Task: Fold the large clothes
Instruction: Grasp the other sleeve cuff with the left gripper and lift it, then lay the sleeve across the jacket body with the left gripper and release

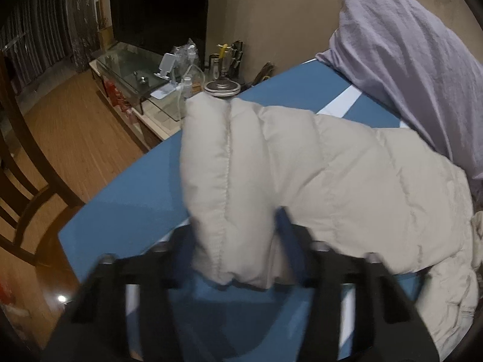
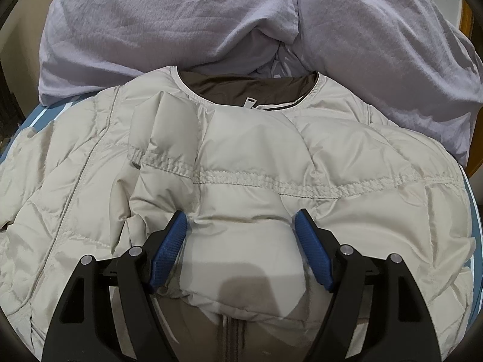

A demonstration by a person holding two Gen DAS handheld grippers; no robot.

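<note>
Left gripper clamped on cream puffer jacket sleeve, raised toward twelve o'clock; right gripper pinching a jacket fold.

Your left wrist camera sits low and very near the cream puffer jacket, looking across it toward the glass stand by the far wall. Your right wrist camera looks down on the same jacket from close above, facing its collar and the lilac bedding behind. Both views share the jacket, the bedding and the blue surface.
</note>
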